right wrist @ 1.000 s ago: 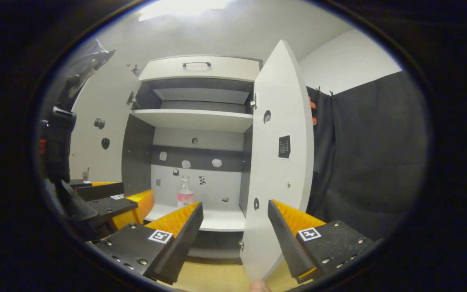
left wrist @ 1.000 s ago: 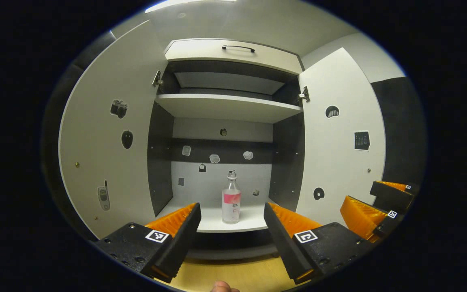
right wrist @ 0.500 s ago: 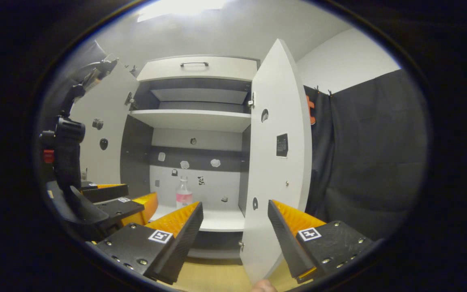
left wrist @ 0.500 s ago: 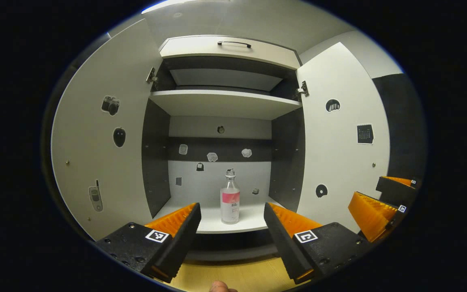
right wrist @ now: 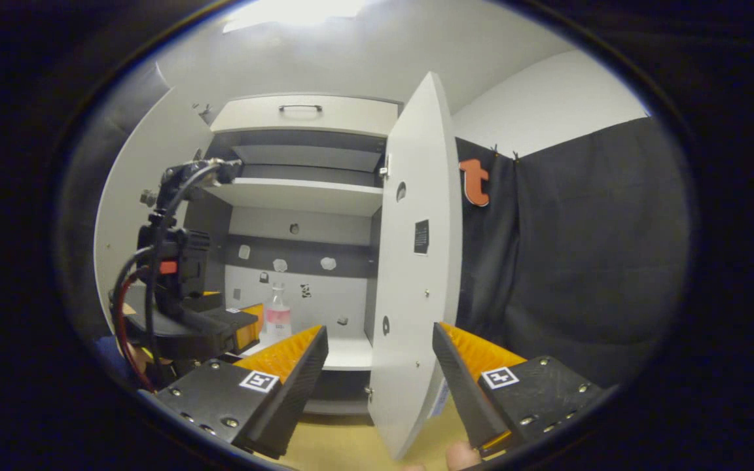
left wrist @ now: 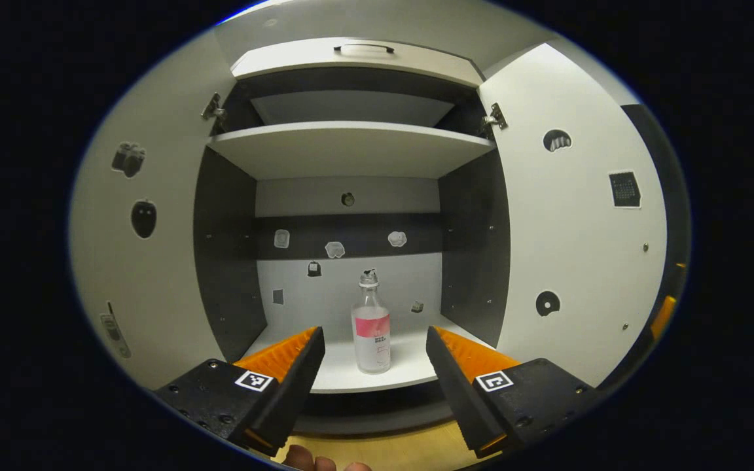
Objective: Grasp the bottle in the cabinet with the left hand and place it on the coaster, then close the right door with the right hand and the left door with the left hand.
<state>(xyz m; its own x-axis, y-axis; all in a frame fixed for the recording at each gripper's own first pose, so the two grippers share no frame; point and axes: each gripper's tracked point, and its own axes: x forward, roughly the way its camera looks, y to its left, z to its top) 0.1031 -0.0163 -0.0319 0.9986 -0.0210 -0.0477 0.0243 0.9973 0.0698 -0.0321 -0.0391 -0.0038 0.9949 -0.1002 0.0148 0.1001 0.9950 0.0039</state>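
A clear, slim bottle [left wrist: 371, 333] with a pink label stands upright on the smooth white lower shelf [left wrist: 410, 376]; left claw [left wrist: 373, 374] gapes wide before it, ridged pads apart; right claw [right wrist: 378, 373] wide, straddling the flat right door [right wrist: 416, 275] edge

Clear plastic bottle with pink label [left wrist: 370, 333] stands upright on the lower shelf [left wrist: 410, 366] of the open white cabinet [left wrist: 351, 147], near the shelf's front edge, roughly centred between the side walls. Upper shelf [left wrist: 351, 147] above it. Left door [left wrist: 148, 261] swung out left, right door [left wrist: 573, 242] swung out right. Left gripper [left wrist: 374, 366] sits in front of the shelf, fingers spread either side of the bottle, not touching. In the right gripper view, right gripper [right wrist: 380, 373] is in front of the right door's [right wrist: 416, 275] edge, left gripper [right wrist: 220, 320] to its left, near the bottle [right wrist: 277, 314].
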